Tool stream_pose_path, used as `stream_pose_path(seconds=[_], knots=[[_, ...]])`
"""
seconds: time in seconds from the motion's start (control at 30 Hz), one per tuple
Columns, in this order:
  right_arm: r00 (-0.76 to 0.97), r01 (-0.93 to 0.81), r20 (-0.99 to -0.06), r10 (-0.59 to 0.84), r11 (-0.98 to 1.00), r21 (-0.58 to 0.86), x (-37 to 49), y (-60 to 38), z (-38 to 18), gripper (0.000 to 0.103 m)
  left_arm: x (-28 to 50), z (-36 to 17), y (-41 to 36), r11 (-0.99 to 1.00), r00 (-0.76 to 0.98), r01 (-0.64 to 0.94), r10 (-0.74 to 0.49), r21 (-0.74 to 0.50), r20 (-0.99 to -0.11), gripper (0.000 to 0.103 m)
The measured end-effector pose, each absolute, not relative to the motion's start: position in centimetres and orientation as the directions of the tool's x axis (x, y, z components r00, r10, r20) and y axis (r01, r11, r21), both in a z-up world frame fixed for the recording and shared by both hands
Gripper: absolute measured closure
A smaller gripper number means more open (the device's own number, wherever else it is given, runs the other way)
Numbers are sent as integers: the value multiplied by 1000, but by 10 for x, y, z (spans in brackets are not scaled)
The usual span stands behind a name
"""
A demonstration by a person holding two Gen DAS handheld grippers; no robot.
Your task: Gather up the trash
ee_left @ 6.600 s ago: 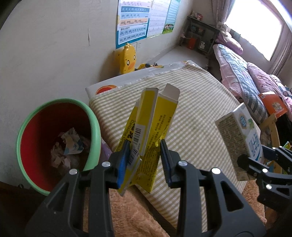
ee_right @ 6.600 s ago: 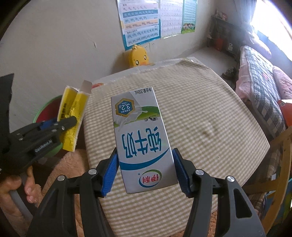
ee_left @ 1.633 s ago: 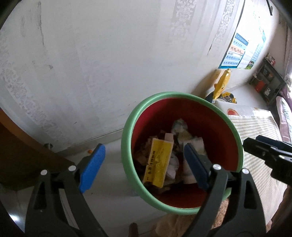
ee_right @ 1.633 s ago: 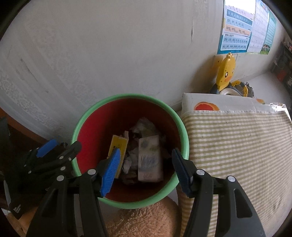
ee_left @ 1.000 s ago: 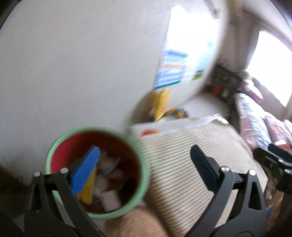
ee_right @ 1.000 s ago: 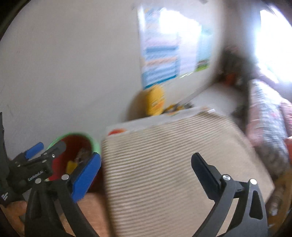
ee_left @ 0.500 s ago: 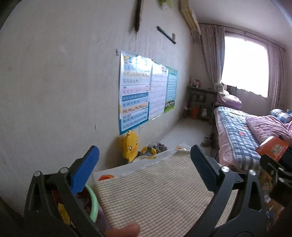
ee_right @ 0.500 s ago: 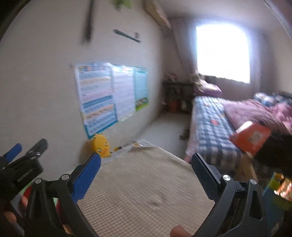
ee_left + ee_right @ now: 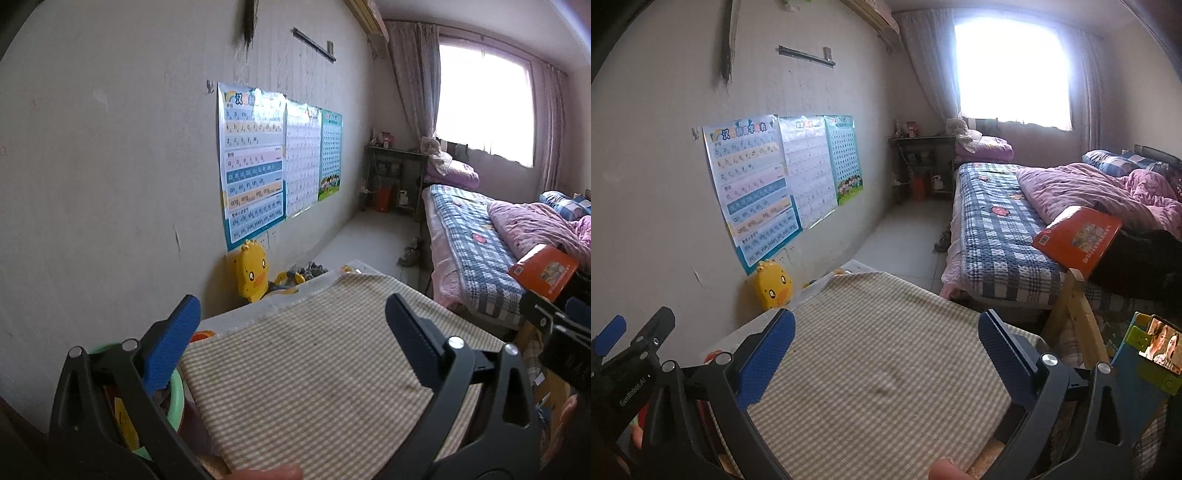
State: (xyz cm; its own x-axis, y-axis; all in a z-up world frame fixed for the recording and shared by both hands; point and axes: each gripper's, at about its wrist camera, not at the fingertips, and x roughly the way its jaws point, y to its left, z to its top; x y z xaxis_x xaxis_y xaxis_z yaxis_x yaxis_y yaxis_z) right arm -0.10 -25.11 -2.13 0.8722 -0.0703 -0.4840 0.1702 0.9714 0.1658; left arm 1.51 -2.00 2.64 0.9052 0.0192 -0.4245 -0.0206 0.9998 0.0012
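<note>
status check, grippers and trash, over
Left gripper open, empty. Right gripper open, empty. Yellow carton in green bin, low left. Checked tabletop shows no trash.

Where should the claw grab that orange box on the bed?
Probably by its low near edge. The orange box is thin and flat. It is tilted, with its far edge up against the pink quilt and its low edge near the side of the bed. Bring the open right claw in from the front, one finger above and one below.

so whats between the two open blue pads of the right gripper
Only bare beige checked tablecloth, seen in the right wrist view. The right gripper holds nothing.
</note>
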Motion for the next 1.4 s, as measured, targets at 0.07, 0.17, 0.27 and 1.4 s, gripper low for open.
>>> stream_pose_path(seconds=[0.07,0.17,0.27,1.4], knots=[[870,168,-488,-70,973,160,0,-249,-22,8,17,24,-18,1000,900,-27,25,0,-435,5],[867,164,-493,-67,974,156,2,-248,-23,8,21,21,-15,999,893,-38,33,-3,-448,5],[865,160,-497,-65,975,152,4,-246,-24,8,21,17,-13,999,888,-44,38,-4,-459,5],[830,149,-556,-44,978,144,14,-239,-45,8,31,2,-12,999,855,-35,30,1,-518,5]])
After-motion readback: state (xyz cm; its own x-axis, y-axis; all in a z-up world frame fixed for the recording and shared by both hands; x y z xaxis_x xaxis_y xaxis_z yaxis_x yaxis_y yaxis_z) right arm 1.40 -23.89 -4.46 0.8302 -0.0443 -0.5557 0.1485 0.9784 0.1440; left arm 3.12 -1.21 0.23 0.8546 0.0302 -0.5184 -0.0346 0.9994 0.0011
